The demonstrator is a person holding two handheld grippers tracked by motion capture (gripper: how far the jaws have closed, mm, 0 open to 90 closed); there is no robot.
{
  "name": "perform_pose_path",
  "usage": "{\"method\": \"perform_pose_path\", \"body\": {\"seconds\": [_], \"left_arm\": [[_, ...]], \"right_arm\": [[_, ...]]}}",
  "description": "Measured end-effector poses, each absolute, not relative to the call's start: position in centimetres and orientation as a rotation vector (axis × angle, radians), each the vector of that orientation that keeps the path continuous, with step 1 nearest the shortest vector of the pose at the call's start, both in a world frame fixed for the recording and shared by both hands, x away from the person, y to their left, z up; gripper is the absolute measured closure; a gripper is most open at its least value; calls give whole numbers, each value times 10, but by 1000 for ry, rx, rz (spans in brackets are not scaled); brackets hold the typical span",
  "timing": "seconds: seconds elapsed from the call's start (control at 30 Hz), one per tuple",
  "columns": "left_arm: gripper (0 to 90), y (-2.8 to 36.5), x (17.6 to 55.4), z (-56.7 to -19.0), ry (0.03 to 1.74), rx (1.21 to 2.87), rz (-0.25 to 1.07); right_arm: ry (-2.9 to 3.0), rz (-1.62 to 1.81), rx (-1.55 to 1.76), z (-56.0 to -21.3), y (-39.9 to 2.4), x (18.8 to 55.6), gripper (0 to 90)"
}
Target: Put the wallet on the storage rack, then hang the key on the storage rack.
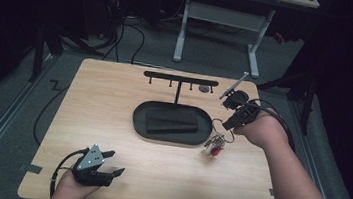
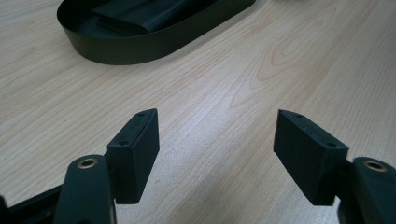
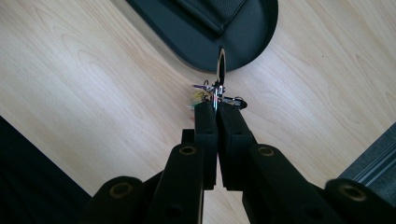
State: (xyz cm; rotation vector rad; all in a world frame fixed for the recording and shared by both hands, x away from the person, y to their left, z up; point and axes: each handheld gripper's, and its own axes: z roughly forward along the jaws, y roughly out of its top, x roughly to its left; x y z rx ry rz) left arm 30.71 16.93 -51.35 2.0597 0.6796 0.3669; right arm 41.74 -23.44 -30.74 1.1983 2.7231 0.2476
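A bunch of keys (image 1: 215, 146) hangs from a metal ring (image 3: 221, 65) just above the tabletop, to the right of the black oval tray (image 1: 139, 120). My right gripper (image 1: 226, 125) points down at it, and in the right gripper view this gripper (image 3: 217, 108) is shut on the ring, with the keys (image 3: 208, 93) dangling past the tips. The left gripper (image 1: 116, 163) rests near the table's front left edge. In the left gripper view it (image 2: 217, 135) stands open over bare wood with nothing between its jaws.
A flat black pouch (image 1: 172, 120) lies in the tray. Behind the tray stands a black T-shaped rack (image 1: 181, 79) with several small hooks; a small grey object (image 1: 205, 88) hangs near its right end. A white-legged desk (image 1: 183, 25) stands beyond the table.
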Motion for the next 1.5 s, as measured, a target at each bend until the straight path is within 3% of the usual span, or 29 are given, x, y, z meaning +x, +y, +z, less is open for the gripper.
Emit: {"method": "perform_pose_path", "body": {"seconds": [0.8,1.5], "left_arm": [[323,174,308,-515,695,2060,358],[326,174,308,-517,689,2068,344]], "right_arm": [[2693,281,1174,-287,-215,461,882],[2658,326,1230,-294,-213,506,882]]}}
